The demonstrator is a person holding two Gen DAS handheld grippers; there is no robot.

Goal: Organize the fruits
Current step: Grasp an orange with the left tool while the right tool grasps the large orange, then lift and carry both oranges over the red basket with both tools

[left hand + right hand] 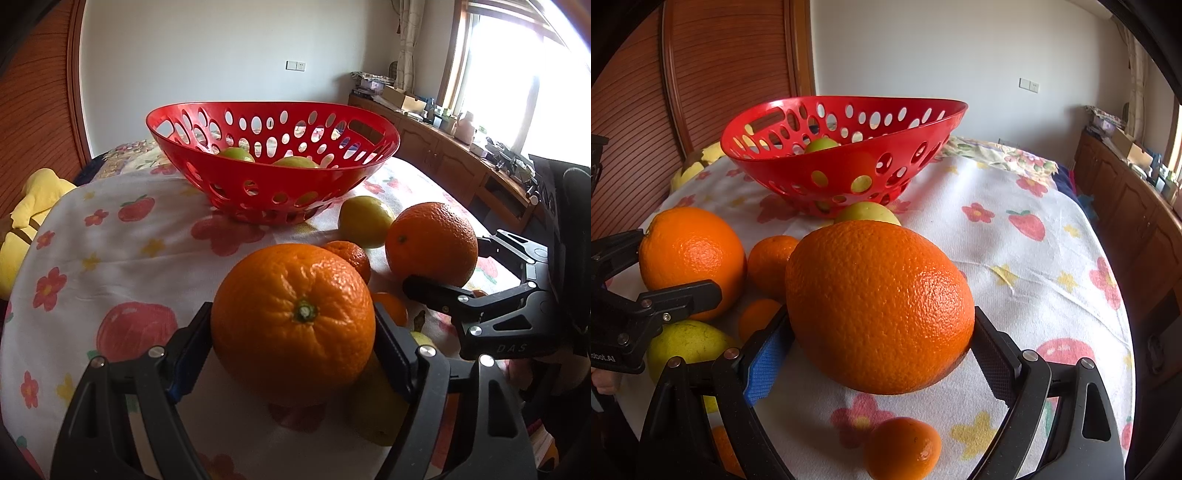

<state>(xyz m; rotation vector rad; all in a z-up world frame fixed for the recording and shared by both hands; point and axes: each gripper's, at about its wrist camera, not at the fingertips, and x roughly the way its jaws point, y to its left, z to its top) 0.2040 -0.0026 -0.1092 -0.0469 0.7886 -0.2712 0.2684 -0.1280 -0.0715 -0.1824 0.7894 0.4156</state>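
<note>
Orange fills both views: our left gripper clamps a big orange above the flowered cloth, and our right gripper squeezes a second orange. Behind them sits the red basket with green fruit inside; small tangerines and a lemon lie nearby.

The red basket is looking like smooth, glossy plastic pierced with oval holes, and the flower-printed cloth under it is lying matt and softly creased. The big orange and the second orange are showing a pebbled, shiny peel that is catching the light, while the lemon is looking smoother and duller. The cabinet is showing polished brown wood.
</note>
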